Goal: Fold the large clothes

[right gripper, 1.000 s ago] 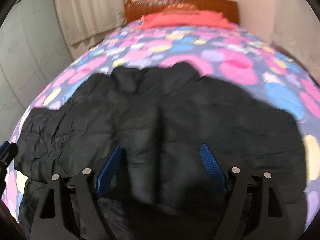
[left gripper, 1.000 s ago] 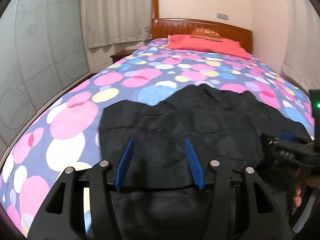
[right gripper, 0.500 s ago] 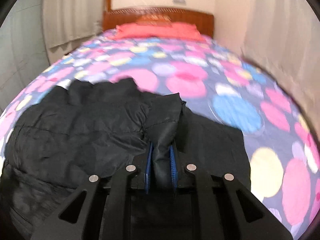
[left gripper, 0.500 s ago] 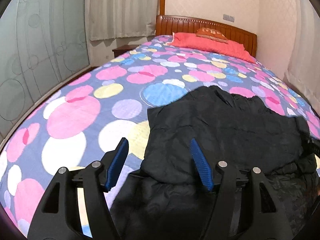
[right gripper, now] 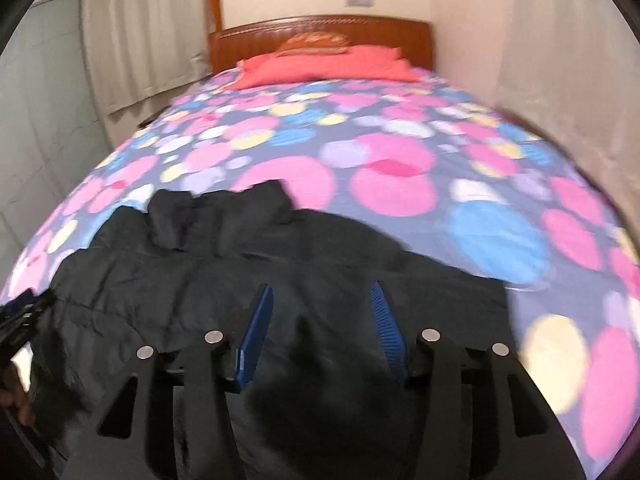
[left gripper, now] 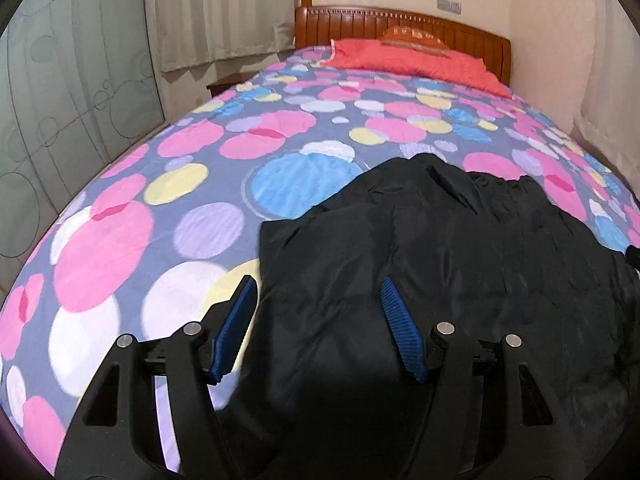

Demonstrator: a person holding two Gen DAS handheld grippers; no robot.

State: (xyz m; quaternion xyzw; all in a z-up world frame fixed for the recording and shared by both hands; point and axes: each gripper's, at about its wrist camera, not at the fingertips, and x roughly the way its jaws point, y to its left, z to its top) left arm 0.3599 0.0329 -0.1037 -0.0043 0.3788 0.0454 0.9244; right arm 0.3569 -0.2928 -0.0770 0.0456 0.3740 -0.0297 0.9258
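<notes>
A large black jacket lies on the bed near its foot, collar toward the headboard and its left side folded in. My left gripper is open above the jacket's left edge, one blue pad over the bedspread and the other over black cloth. In the right wrist view the jacket fills the lower half. My right gripper hovers over it with its jaws opening and nothing pinched between them. The left gripper shows at that view's left edge.
The bedspread is grey-blue with big pink, blue and yellow circles. A red pillow lies against the wooden headboard. Curtains and a frosted glass panel stand to the left, a wall close on the right.
Half a second ago the right gripper was shut on a fold of the jacket; it has since let go and spread its jaws. The jacket's left side got folded inward, baring bedspread.
</notes>
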